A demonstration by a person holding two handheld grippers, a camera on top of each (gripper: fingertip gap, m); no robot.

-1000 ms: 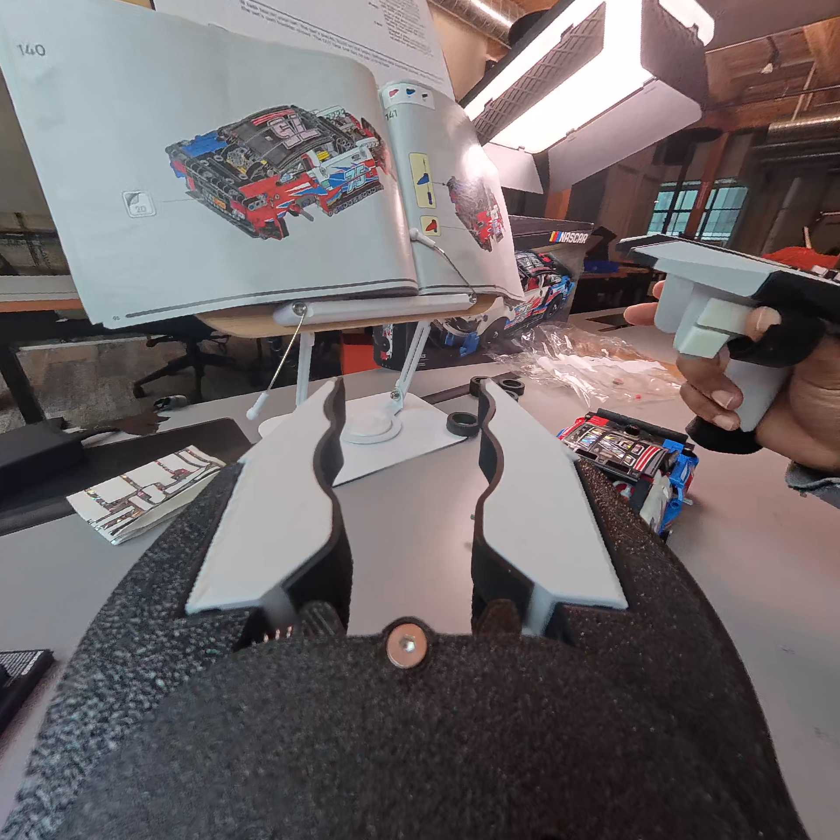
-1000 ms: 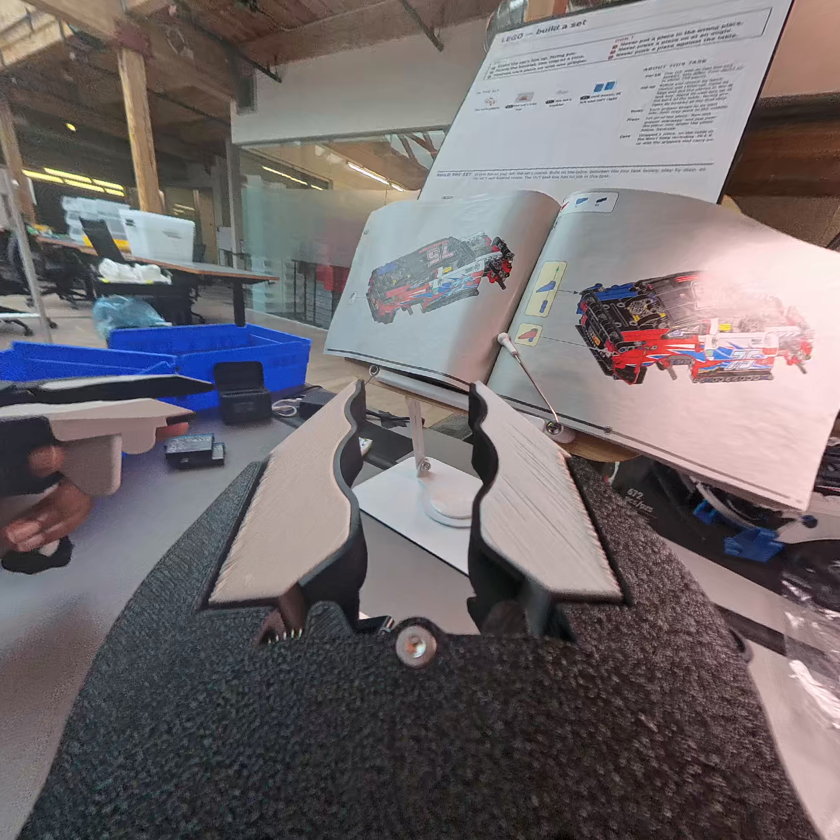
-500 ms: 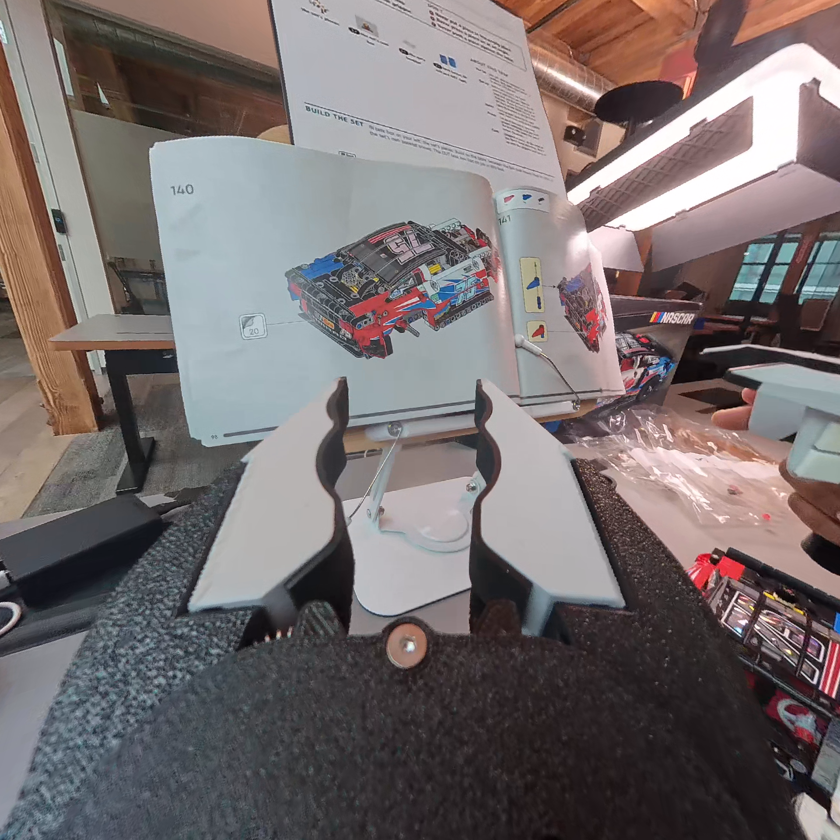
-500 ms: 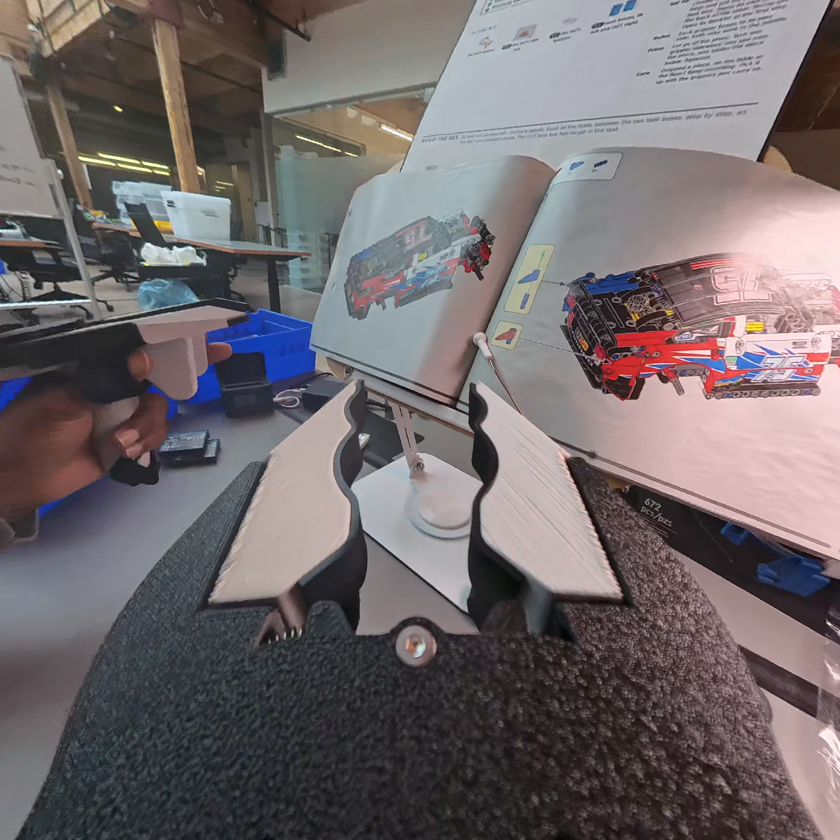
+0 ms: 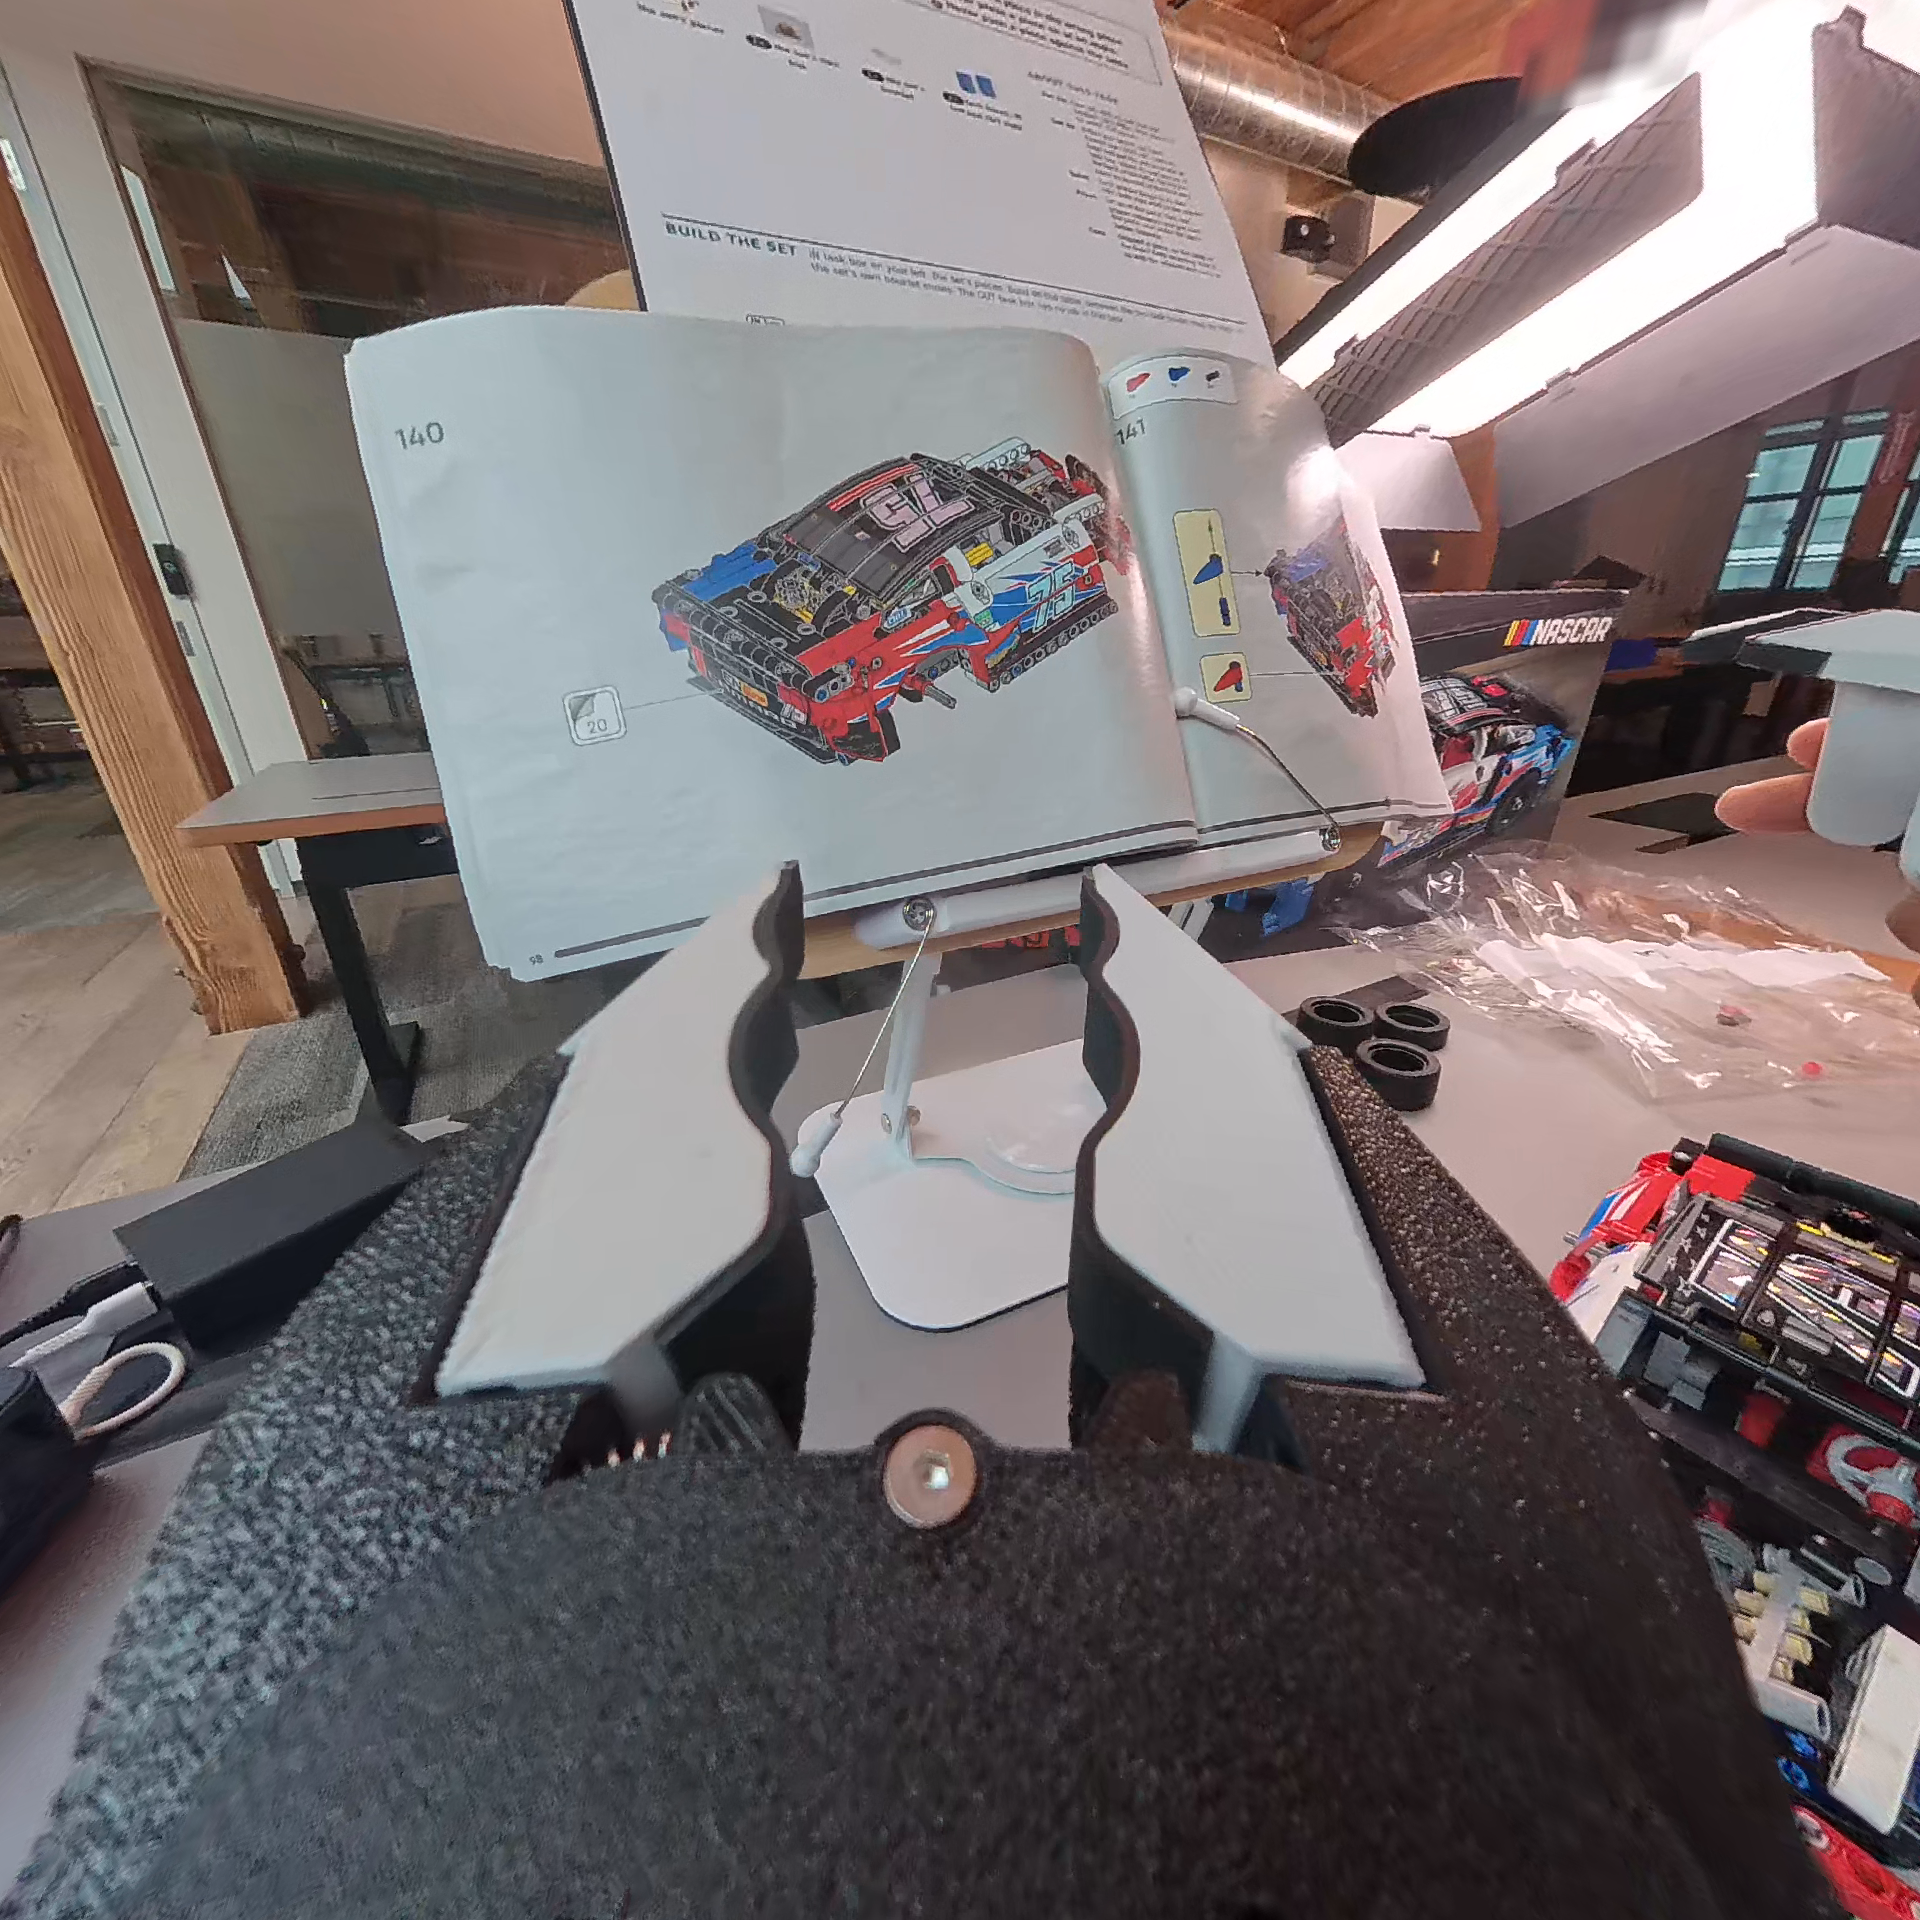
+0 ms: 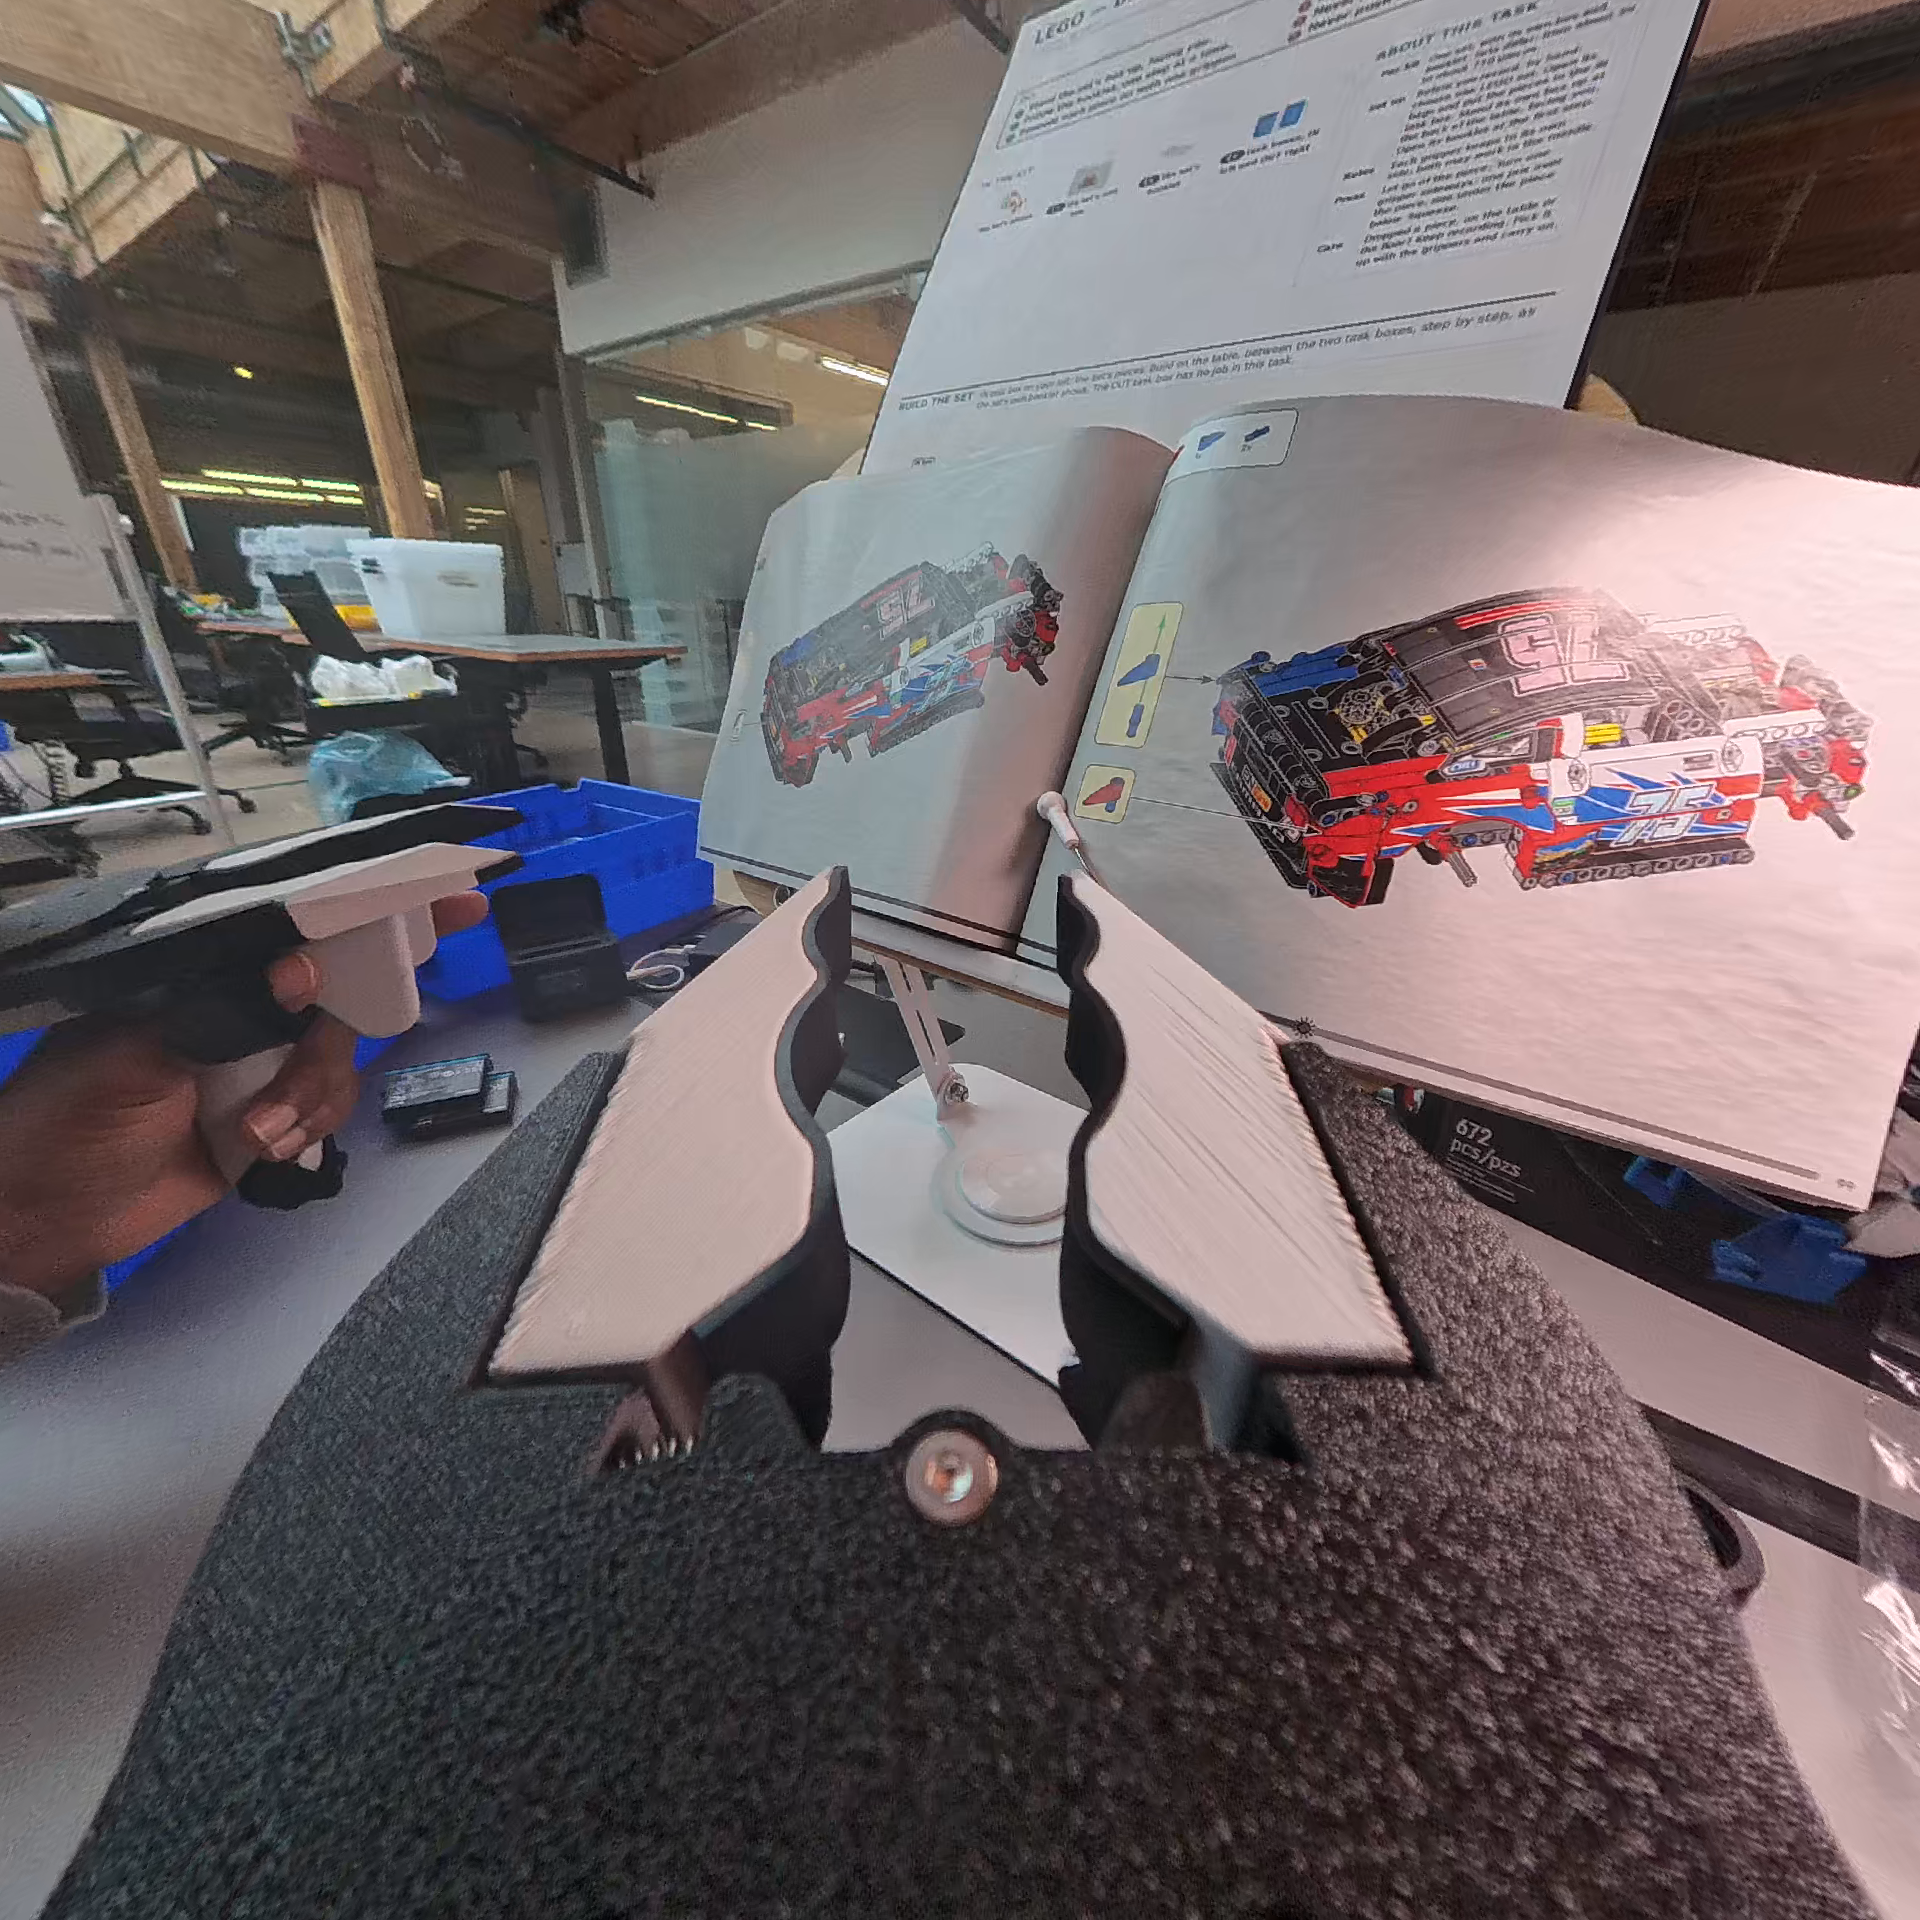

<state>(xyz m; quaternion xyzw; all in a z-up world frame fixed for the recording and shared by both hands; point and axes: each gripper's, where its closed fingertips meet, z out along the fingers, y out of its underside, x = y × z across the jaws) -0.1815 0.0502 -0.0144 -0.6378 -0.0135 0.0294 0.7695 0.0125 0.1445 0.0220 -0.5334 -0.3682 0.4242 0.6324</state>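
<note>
Left gripper (image 5: 940,920): your fingers stand parted with nothing between them, raised above the surface (image 5: 1507,1132) and aimed at the lower edge of the open booklet (image 5: 790,623).
Right gripper (image 6: 951,914): fingers likewise apart and empty, pointed at the booklet's centre fold near the wire page clip (image 6: 1062,826).
Booklet: it sits open on a white stand (image 5: 966,1195) in front of you, showing a red, blue and black toy car drawing on each page; a large printed sheet (image 5: 914,156) stands upright behind it.
Change: a second ago your left view looked up at the booklet from low over the surface; now it is higher and faces the left page squarely. Your right view has closed in on the right page.
Model car (image 5: 1787,1340): the part-built brick car lies on the surface at your right, well apart from both grippers.
Nearby: three black tyres (image 5: 1382,1044) beside the stand, crumpled clear bags (image 5: 1662,977) beyond them, a blue bin (image 6: 592,862) at far left.
</note>
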